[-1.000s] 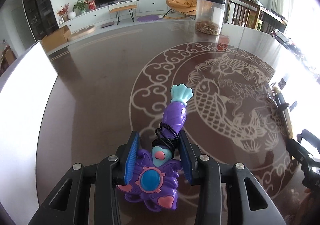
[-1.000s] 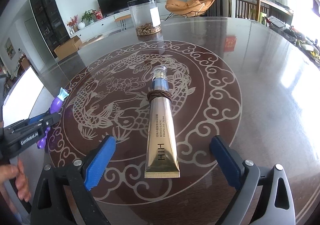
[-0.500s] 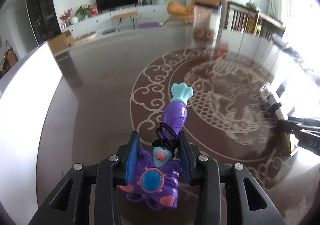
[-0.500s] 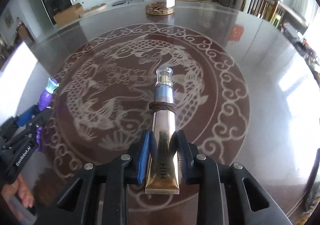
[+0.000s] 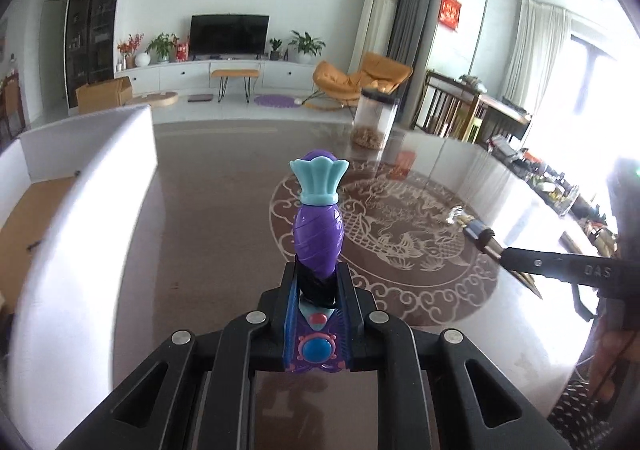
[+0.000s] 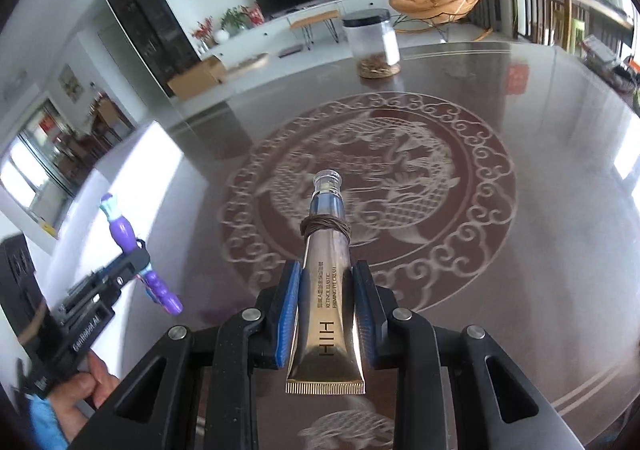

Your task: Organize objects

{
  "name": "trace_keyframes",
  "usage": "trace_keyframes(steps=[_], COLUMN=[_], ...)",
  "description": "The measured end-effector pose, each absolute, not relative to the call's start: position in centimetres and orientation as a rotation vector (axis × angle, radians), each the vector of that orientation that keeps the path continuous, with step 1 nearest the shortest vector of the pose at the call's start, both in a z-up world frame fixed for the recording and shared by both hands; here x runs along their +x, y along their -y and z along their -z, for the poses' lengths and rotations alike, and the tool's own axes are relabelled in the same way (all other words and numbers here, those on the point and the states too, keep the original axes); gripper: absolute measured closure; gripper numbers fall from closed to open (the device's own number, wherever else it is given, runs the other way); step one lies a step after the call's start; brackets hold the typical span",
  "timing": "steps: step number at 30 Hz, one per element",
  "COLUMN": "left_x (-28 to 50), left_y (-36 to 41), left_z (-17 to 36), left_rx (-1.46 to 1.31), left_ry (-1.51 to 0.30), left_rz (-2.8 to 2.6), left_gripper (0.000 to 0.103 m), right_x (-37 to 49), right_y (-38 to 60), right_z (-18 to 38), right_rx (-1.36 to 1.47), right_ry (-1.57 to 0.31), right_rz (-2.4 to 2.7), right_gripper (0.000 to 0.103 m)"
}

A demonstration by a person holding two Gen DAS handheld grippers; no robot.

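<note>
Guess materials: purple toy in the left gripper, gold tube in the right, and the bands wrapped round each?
Purple toy: looks like moulded hard plastic, glossy, with crisp ridges and solid colour blocks.
Gold tube: probably soft laminate or plastic with a metallic mirror finish; crimped flat tail, clear rigid cap.
Black band on the toy: likely elastic hair tie, matte.
Brown band on the tube: thin wound elastic or cord; unclear which.

Bright daylight, strong fisheye warp

I see daylight from the window washing out the right of my left view; the glossy dark brown patterned table glares, frame corners go black, straight lines bow, and the surroundings smear slightly.
</note>
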State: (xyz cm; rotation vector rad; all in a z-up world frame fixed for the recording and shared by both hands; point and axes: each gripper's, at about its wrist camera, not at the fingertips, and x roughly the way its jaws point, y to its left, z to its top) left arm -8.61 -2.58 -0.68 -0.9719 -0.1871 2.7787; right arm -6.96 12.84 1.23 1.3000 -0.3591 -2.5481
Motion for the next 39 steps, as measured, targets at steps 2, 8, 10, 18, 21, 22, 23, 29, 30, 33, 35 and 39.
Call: trace_keyframes(steps=[2, 8, 10, 18, 21, 22, 23, 29, 30, 33, 35, 39], left_x=[-7.1, -3.6, -3.4, -4.2, -3.9, -3.8, -3.4, -1.8, -1.8, -0.9, 0.2, 0.8], left_y=[4.3, 13.1, 16.5, 27.3, 28.4, 28.5, 28.6, 25.9, 25.5, 25.6, 25.9, 26.4], left_z=[-1.1, -6.0, -6.3, -1.7, -0.4, -0.3, -0.3, -3.4, -4.2, -5.4, -5.5, -5.1], left_rx=[-0.930, -0.913, -0.975, -1.454, -1.549, -1.551, -1.539, -1.447, -1.446, -1.430, -1.435, -1.542], left_ry=[0.231, 0.335, 0.341, 0.327, 0.347, 0.359, 0.369, 0.181, 0.162, 0.250, 0.383, 0.396], left_rz=[-2.792, -2.885, -2.935, -3.057, -3.051, -3.051, -3.059, -3.296, -3.351, -3.368, -3.312, -3.287], left_gripper=[0.086, 0.086, 0.086, 0.084, 0.070, 0.052, 0.033, 0.000, 0.000, 0.000, 0.000, 0.000], right_x=[-6.5, -6.0, -6.2, -7.5, -8.2, -8.1, -7.9, -6.7, -7.0, -7.1, -7.0, -6.4], right_y=[-11.1, -0.6, 4.8, 21.5, 24.6, 25.0, 25.1, 23.4, 23.1, 22.8, 22.5, 23.0], right_z=[-2.8, -8.4, -9.3, -7.4, -4.5, -3.9, -3.6, -5.0, -5.5, -6.7, -7.3, -8.0], right_rx=[1.249, 1.081, 1.067, 1.124, 1.251, 1.278, 1.286, 1.228, 1.219, 1.185, 1.174, 1.172], right_ry=[0.386, 0.421, 0.389, 0.099, 0.018, -0.008, -0.024, -0.113, -0.132, -0.173, -0.190, -0.231], right_rz=[2.510, 2.290, 2.192, 2.049, 1.993, 1.990, 1.990, 2.064, 2.082, 2.120, 2.145, 2.163], right_gripper=[0.075, 0.075, 0.075, 0.075, 0.071, 0.061, 0.050, 0.024, 0.023, 0.020, 0.018, 0.018])
